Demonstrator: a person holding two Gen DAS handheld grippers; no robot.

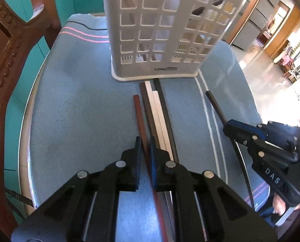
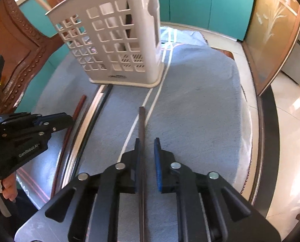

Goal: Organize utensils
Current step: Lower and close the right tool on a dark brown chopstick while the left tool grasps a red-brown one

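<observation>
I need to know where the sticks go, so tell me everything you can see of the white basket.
The white basket is a tall plastic holder with square-holed walls, a slotted floor and a flared base. It stands upright on the blue cloth. Some sticks already stand inside. The ends of the sticks lying on the cloth reach its base.

The left wrist camera sits just behind and above the left gripper (image 1: 145, 151), looking forward and down along its fingers over the tabletop (image 1: 79, 121) toward the white basket (image 1: 160, 30) at the far end. The right wrist camera rides the right gripper (image 2: 148, 153) the same way, low and close to the cloth, facing the same basket (image 2: 113, 40) from further right, so it sees the basket's corner. Both views share the basket, the row of chopsticks (image 1: 158, 111) lying before it and the blue cloth; each also catches the other gripper at its side edge.
</observation>
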